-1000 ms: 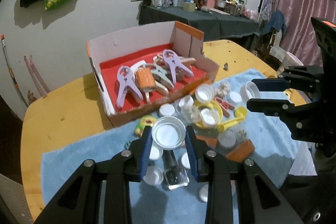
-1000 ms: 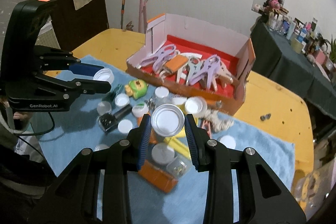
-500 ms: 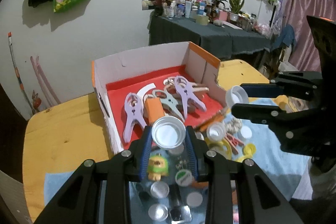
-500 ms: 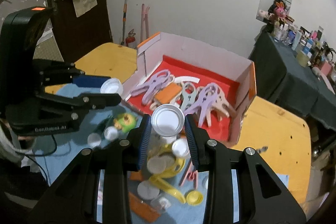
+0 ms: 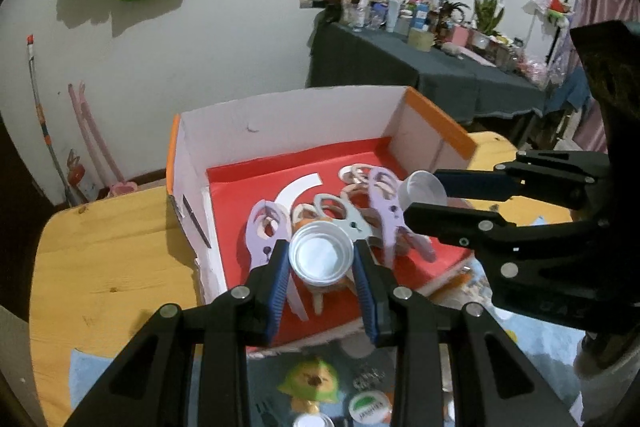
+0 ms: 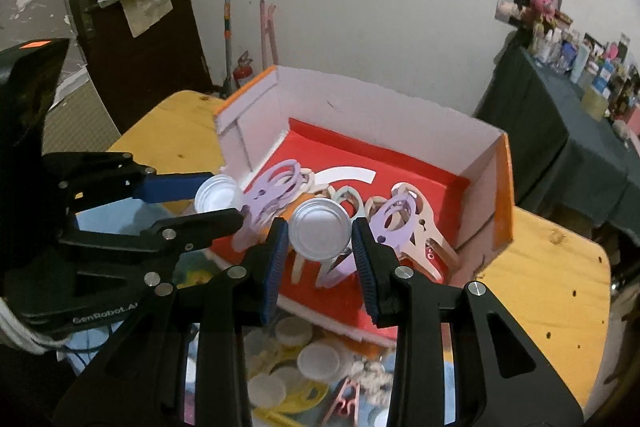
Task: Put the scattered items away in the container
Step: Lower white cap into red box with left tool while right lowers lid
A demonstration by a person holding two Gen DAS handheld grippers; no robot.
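both grippers carry a load over the box: the left gripper [image 5: 322,263] has its blue pads pressed on the sides of a white jar lid [image 5: 321,259], and the right gripper [image 6: 320,237] is clamped on a second white lid [image 6: 320,234]. each shows in the other's camera too, the right gripper [image 5: 424,193] from the side in the left wrist view and the left gripper [image 6: 218,197] likewise in the right wrist view. both lids hang above the red floor of the orange cardboard box [image 5: 288,119], which stands on the yellow wooden desk [image 5: 108,251], so neither is dropped in yet. inside the box lie several large plastic spring clamps [image 6: 404,223], lilac, pale grey and cream, which reads as the finished part of the job. on the blue towel [image 5: 88,371] just in front of the box a good deal is left: more white lids [image 6: 318,359], a small green and yellow toy figure [image 5: 314,381], a green-printed cap [image 5: 370,405], a yellow plastic piece [image 6: 296,401] and a pink clip [image 6: 344,399]. by this showing the task is somewhere near its middle, with two lids about to go in.
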